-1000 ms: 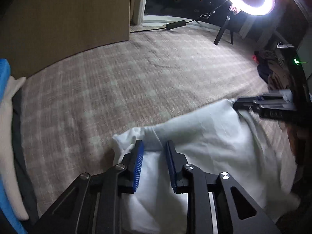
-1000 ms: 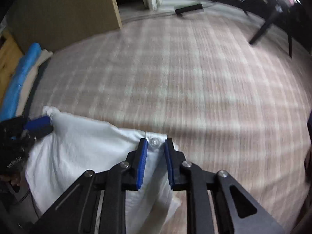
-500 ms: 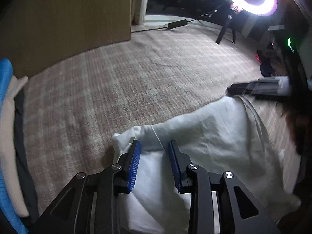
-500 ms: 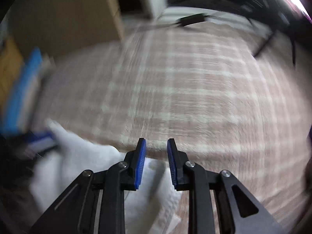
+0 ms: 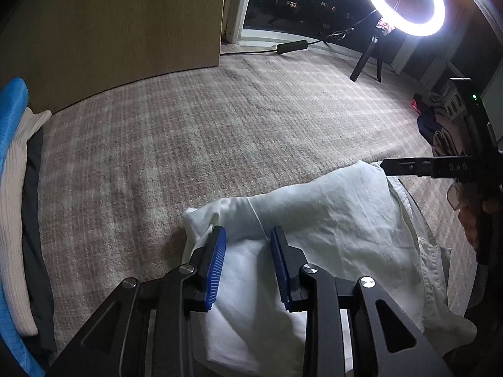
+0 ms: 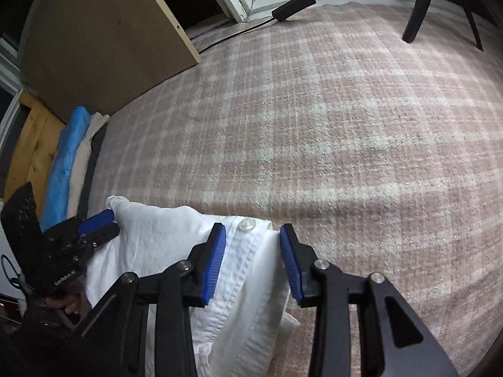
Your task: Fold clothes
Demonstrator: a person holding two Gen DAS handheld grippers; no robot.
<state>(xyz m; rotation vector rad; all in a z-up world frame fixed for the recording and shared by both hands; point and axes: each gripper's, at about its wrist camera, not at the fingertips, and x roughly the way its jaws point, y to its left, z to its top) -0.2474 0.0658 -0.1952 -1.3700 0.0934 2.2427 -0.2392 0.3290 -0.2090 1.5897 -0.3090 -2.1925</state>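
A white garment [image 5: 330, 220] lies folded on the checked carpet [image 5: 220, 125]. My left gripper [image 5: 248, 235] hovers over its left end. Its blue pads stand apart, with cloth lying between and beneath them, not pinched. In the right wrist view the garment [image 6: 157, 242] shows a buttoned band with a clear button [image 6: 246, 224]. My right gripper [image 6: 253, 235] straddles that band and its jaws are opening; the pads do not press the cloth. The left gripper [image 6: 100, 224] sits at the garment's far-left corner. The right gripper [image 5: 385, 168] reaches in from the right.
A stack of folded clothes [image 5: 12, 188], blue, white and dark, lies along the left edge by a wooden panel [image 5: 110, 31]. A ring light [image 5: 404, 0] on a tripod stands at the back right, with a cable and power brick [image 5: 292, 46]. Loose clothes [image 5: 440, 132] are piled at right.
The right gripper's pads have spread wider apart around the buttoned band, and its view has rolled and shifted slightly. The left gripper has stayed in place over the cloth.
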